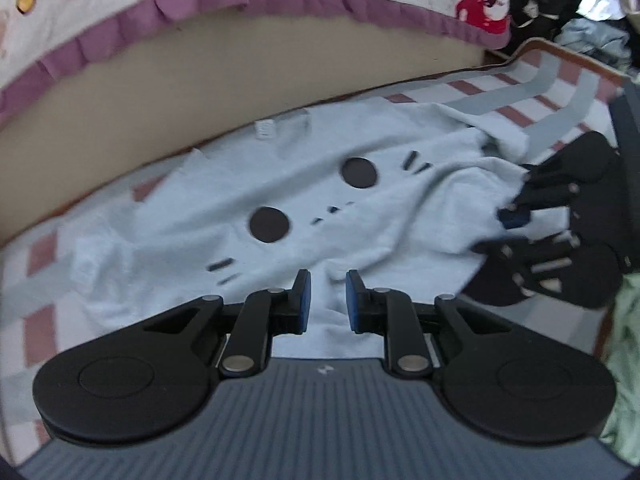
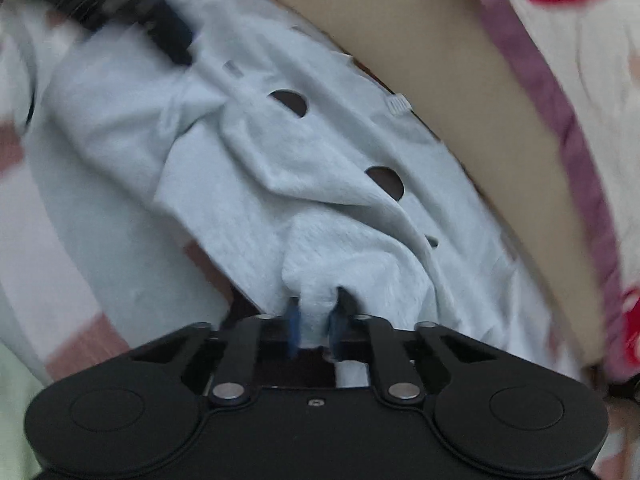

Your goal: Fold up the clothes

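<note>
A pale blue garment point(image 1: 304, 184) printed with a cat face, two black round eyes and whiskers, lies rumpled on a checked pink, white and grey cloth point(image 1: 560, 80). My left gripper point(image 1: 326, 300) hovers open over the garment's near edge, its blue pads apart with fabric below them. My right gripper point(image 1: 514, 220) comes in from the right and pinches the garment's right edge. In the right wrist view the right gripper point(image 2: 316, 320) is shut on a bunched fold of the pale blue garment point(image 2: 304, 184). The left gripper point(image 2: 160, 28) shows blurred at the top left.
A beige panel point(image 1: 240, 92) runs along the far side of the checked cloth. Over it hangs bedding with a purple frill point(image 1: 320, 0) and red prints. A heap of dark and light clothes point(image 1: 580, 8) lies at the far right. Pale green fabric point(image 1: 628, 340) sits at the right edge.
</note>
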`<state>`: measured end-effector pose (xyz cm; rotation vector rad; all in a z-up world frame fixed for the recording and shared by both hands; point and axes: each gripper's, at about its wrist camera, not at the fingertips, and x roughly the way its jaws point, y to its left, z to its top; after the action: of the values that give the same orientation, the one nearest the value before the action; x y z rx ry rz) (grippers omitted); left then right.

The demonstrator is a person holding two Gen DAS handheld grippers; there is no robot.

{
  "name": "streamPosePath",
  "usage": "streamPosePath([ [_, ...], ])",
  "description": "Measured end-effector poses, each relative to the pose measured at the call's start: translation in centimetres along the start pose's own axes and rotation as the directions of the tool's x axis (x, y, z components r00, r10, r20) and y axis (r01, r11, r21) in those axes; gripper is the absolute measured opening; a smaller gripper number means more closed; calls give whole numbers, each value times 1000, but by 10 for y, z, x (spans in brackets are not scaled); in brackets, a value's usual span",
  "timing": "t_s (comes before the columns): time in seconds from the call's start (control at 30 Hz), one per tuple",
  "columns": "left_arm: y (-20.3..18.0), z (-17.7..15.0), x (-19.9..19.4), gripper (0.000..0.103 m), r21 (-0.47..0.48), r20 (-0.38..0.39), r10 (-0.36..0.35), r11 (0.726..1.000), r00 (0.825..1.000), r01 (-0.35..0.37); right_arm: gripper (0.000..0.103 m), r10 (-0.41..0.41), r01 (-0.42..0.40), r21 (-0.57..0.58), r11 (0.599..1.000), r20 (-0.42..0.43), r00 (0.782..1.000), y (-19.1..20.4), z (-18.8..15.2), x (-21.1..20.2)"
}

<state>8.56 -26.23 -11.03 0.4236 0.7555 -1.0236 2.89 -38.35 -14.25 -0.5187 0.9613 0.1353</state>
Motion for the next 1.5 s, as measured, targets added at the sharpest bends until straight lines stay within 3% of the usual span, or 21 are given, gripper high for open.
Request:
streamPosePath([
  [0.1, -8, -2, -1, 19, -20, 36, 17, 1000, 999, -16, 8, 77, -87, 186, 979, 59, 995, -25, 2, -11],
  [0.23, -21, -2, 1, 19, -17, 80, -21, 1000, 997, 23, 8, 154, -207, 403, 891, 159, 975, -53, -1, -26],
  [0.33, -35, -5, 7, 22, 39, 82, -74, 997, 994, 71, 8, 169, -239, 451, 860, 191, 967, -58, -3, -27],
  [0.4, -47, -10, 11, 43, 100, 87, -80, 992, 993, 71, 8, 177, -261, 481, 837, 213, 961, -62, -4, -29],
  [0.47, -57, -15, 17, 56, 137, 90, -65, 989, 994, 52, 8, 184, -282, 510, 812, 235, 954, -65, -5, -30],
  [0.63, -60, -22, 46, 57, 86, -29, 1, 996, 1000, 2, 8, 172, -312, 584, 750, 284, 943, -78, -10, -32],
  [0.67, -55, -23, 48, 51, 70, -42, 14, 997, 999, -11, 8, 163, -313, 599, 737, 292, 942, -81, -12, -33],
  [0.7, -51, -23, 50, 32, 54, -55, 26, 998, 998, -24, 8, 148, -303, 604, 737, 294, 944, -83, -13, -34],
  [0.83, -24, -15, 46, 12, -9, -85, 70, 997, 994, -71, 8, 89, -242, 604, 760, 273, 958, -86, -13, -35],
  [0.97, 5, -12, 45, 8, -100, -82, 74, 992, 994, -82, 8, -19, -89, 567, 819, 182, 983, -83, -12, -32],
  [1.07, 28, -10, 41, 3, -203, -57, 51, 977, 997, -61, 11, -114, 46, 518, 854, 100, 989, -80, -10, -30],
  [1.1, 33, -9, 40, 3, -221, -50, 54, 973, 997, -64, 12, -118, 55, 514, 856, 90, 989, -80, -11, -30],
  [1.17, 42, -9, 37, 3, -249, -37, 68, 966, 997, -75, 15, -58, -12, 530, 848, 114, 992, -82, -13, -34],
  [1.2, 46, -9, 36, 3, -262, -32, 64, 963, 997, -70, 28, -26, -46, 533, 845, 128, 991, -81, -12, -36],
  [1.23, 49, -9, 34, 3, -275, -27, 56, 960, 998, -62, 54, -11, -65, 531, 845, 138, 990, -79, -11, -39],
  [1.27, 53, -8, 34, 3, -289, -31, 50, 956, 998, -57, 63, -12, -66, 525, 849, 145, 989, -74, -9, -42],
  [1.37, 60, -7, 35, 3, -332, -43, 23, 943, 999, -36, 65, 8, -81, 404, 911, 179, 984, -51, 1, -48],
  [1.43, 59, -7, 33, 3, -336, -44, 6, 942, 999, -21, 66, -5, -34, 255, 966, 151, 989, -28, 5, -38],
  [1.5, 51, -5, 32, 3, -291, -28, 2, 957, 1000, -10, 66, -50, 39, 100, 994, 109, 993, -7, 5, -21],
])
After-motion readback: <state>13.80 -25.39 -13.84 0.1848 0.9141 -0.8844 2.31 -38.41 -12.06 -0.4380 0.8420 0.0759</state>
